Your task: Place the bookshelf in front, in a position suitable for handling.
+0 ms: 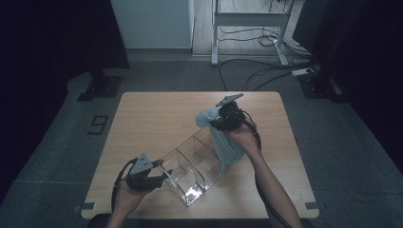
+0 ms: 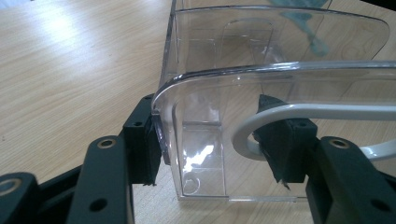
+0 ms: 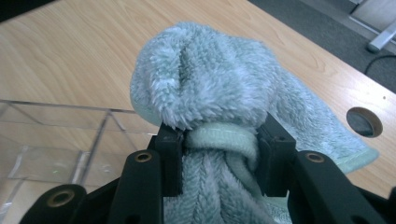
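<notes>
fluffy cloth: a pale blue-green towel (image 1: pixel 223 140) hangs bunched from the right gripper (image 1: pixel 222 122) at centre right of the high view, its top above the far compartments and its tail draping down beside the organiser's right side.
clear plastic: a divided organiser (image 1: pixel 192 166) lies diagonally on the wooden worktop (image 1: pixel 157 118), lower centre of the high view, several open compartments in a row.
right jaws: clamped on a gathered fold and hem of the towel (image 3: pixel 219 140), seen at bottom centre of the right gripper view; much of the cloth bulges above them, unheld.
left jaws: the left gripper (image 1: pixel 159 179) pinches the near end wall of the organiser (image 2: pixel 219 154), one pad outside, one inside the wall, at middling width.
risk, snag: the loose tail may catch a divider as the towel goes down and drag or tip the light organiser.
risk, slip: smooth plastic under the left pads could slide if the towel pushes sideways; then the organiser skates across the worktop.
risk, overflow: the bunch looks wider than one compartment, so it may perch on the rims or spill across two.
risk, cable: a white cable (image 2: pixel 317 112) loops across the left gripper view near the inside pad; it could foul the grip.
</notes>
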The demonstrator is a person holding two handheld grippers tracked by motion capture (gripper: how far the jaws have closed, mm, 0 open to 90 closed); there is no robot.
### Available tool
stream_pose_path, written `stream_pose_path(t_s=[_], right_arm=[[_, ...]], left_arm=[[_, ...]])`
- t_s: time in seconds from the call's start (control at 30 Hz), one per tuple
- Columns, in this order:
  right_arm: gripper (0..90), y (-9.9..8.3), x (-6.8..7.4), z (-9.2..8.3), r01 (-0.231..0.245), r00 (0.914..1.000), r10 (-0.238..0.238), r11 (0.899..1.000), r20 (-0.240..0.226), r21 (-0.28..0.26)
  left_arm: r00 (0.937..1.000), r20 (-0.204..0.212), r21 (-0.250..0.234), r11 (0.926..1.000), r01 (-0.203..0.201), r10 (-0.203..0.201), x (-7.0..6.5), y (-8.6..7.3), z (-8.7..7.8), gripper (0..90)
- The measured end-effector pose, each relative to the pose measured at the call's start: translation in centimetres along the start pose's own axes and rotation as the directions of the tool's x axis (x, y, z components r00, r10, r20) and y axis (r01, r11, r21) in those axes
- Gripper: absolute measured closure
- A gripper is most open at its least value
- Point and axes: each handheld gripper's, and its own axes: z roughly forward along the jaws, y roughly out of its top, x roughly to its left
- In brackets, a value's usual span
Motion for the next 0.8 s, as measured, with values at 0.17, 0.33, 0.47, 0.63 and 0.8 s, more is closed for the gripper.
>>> stream_pose_path(t_s=[0.17,0.33,0.47,0.63,0.8], right_arm=[[59.7,-0.3,-0.1,0.8,-0.009,1.0,0.009,1.0,0.004,0.012],[59.5,-0.5,-0.1,0.5,-0.009,0.9999,0.008,1.0,0.011,0.015],[59.0,-0.8,-0.1,0.2,-0.005,0.9999,0.005,1.0,0.013,0.01],[58.9,-1.3,-0.2,-0.4,-0.011,0.9999,0.011,1.0,0.011,0.013],[58.7,-1.9,-0.1,-1.2,-0.009,0.9999,0.009,1.0,0.01,0.009]], left_arm=[[1.0,-0.004,0.003,1.0,0.001,-0.001,0.0,0.0,0.0,44.4],[1.0,-0.01,0.006,1.0,0.002,-0.002,-0.1,0.1,0.1,44.7],[0.9999,-0.011,0.007,1.0,0.006,-0.005,-0.1,0.2,0.1,44.8],[0.9998,-0.019,0.008,0.9999,0.011,-0.011,-0.2,0.2,0.1,44.9],[0.9996,-0.024,0.011,0.9999,0.013,-0.012,-0.2,0.2,0.1,44.9]])
